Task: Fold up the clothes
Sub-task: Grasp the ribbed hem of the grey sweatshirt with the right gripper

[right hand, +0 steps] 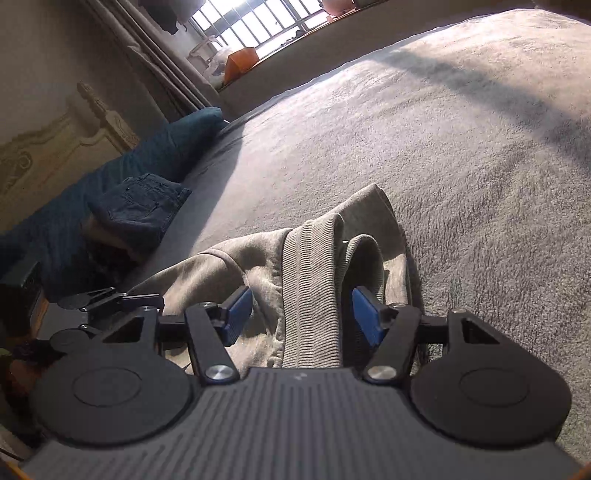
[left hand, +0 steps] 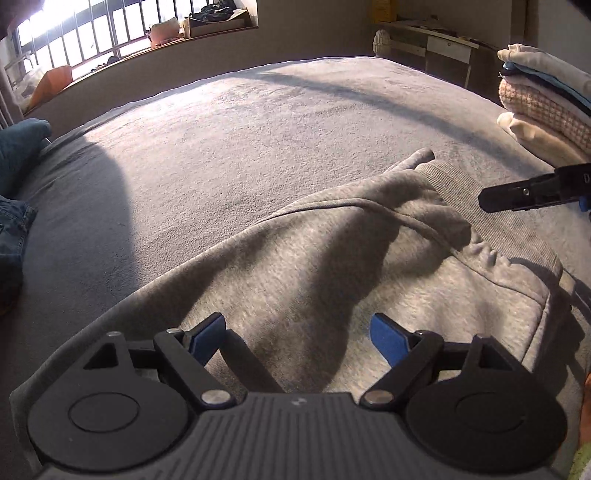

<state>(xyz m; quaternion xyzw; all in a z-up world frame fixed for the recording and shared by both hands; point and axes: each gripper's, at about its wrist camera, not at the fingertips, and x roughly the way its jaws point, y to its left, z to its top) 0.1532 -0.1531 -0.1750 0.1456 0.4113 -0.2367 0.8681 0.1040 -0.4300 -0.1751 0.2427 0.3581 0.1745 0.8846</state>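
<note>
A grey sweatshirt (left hand: 295,258) lies crumpled on the grey bed cover (left hand: 240,129), its ribbed hem (left hand: 454,181) at the far right end. My left gripper (left hand: 297,321) hangs over the garment's body, jaws wide open, nothing between the blue pads. My right gripper (left hand: 487,199) reaches in from the right, close to the hem. In the right wrist view the sweatshirt (right hand: 229,266) bunches below my right gripper (right hand: 301,295). The ribbed hem (right hand: 310,277) runs between the open jaws, with a dark gap beside the right pad (right hand: 365,317).
A stack of folded clothes (left hand: 546,103) sits at the bed's far right. Folded jeans (right hand: 140,206) and a teal pillow (right hand: 166,147) lie by the headboard (right hand: 55,147). A desk (left hand: 443,40) stands beyond the bed, and a barred window (left hand: 92,29) is behind it.
</note>
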